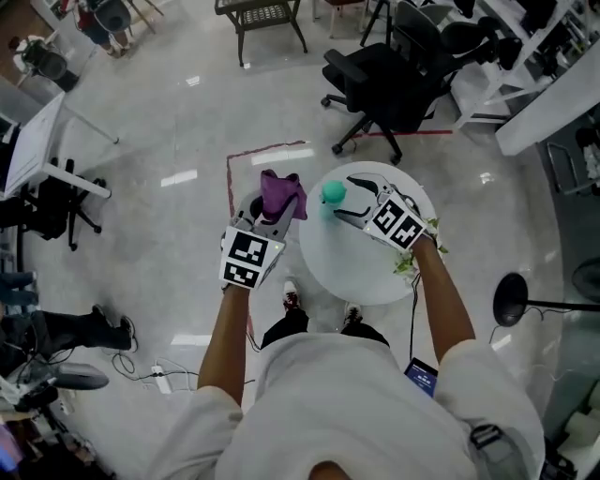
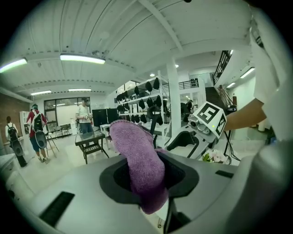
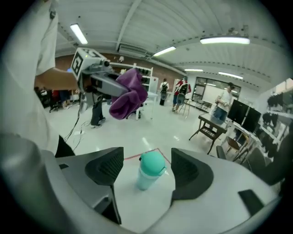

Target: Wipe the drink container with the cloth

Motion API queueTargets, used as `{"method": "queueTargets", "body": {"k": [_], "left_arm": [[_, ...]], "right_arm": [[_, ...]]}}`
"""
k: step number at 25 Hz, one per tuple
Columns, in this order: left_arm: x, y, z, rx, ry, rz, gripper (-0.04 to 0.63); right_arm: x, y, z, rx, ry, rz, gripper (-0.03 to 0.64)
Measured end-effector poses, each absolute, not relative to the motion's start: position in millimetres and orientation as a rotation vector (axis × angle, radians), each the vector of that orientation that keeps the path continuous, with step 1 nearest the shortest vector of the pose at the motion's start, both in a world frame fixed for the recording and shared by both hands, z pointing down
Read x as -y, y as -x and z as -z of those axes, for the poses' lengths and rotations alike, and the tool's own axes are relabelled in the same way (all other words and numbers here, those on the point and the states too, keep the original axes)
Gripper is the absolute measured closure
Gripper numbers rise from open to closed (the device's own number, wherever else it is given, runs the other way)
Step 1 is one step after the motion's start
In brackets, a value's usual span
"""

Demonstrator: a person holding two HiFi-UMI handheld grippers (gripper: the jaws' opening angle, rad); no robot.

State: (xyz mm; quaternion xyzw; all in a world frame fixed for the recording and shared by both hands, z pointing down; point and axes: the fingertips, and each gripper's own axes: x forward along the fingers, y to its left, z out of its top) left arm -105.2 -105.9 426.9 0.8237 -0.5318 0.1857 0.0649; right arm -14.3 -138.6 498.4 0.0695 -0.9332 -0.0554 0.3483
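A teal drink container (image 1: 333,195) (image 3: 149,170) with a round lid stands upright on the small round white table (image 1: 375,272). My right gripper (image 1: 345,201) (image 3: 145,170) is open just behind it, jaws spread to either side without touching. My left gripper (image 1: 273,214) (image 2: 149,176) is shut on a purple cloth (image 1: 281,194) (image 2: 139,162), which bunches up out of its jaws. It hangs over the floor just left of the table. In the right gripper view the cloth (image 3: 128,98) shows above and left of the container.
A black office chair (image 1: 389,70) and a dark low table (image 1: 262,17) stand beyond the round table. A small plant (image 1: 411,258) sits at the table's right edge. Red tape (image 1: 267,150) marks the floor. People stand far off in the gripper views.
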Motion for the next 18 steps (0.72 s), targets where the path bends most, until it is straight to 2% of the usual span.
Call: {"method": "queueTargets", "body": {"k": [4, 10, 12, 15, 18], "left_arm": [[127, 116, -461, 1.503, -2.494, -0.595, 0.474], [144, 124, -499, 1.397, -2.486, -0.584, 0.474], [150, 123, -508, 1.357, -2.497, -0.572, 0.474], [160, 116, -520, 1.280, -2.516, -0.536, 0.474], [174, 106, -533, 1.224, -2.511, -0.485, 0.474]], "right_arm": [[148, 28, -548, 2.276, 0.019, 0.228, 0.261], [166, 32, -583, 2.231, 0.026, 0.108, 0.262], [170, 35, -587, 2.252, -0.014, 0.017, 0.269], [171, 39, -589, 2.292, -0.097, -0.095, 0.318], [179, 38, -588, 2.316, -0.277, -0.170, 0.319]]}}
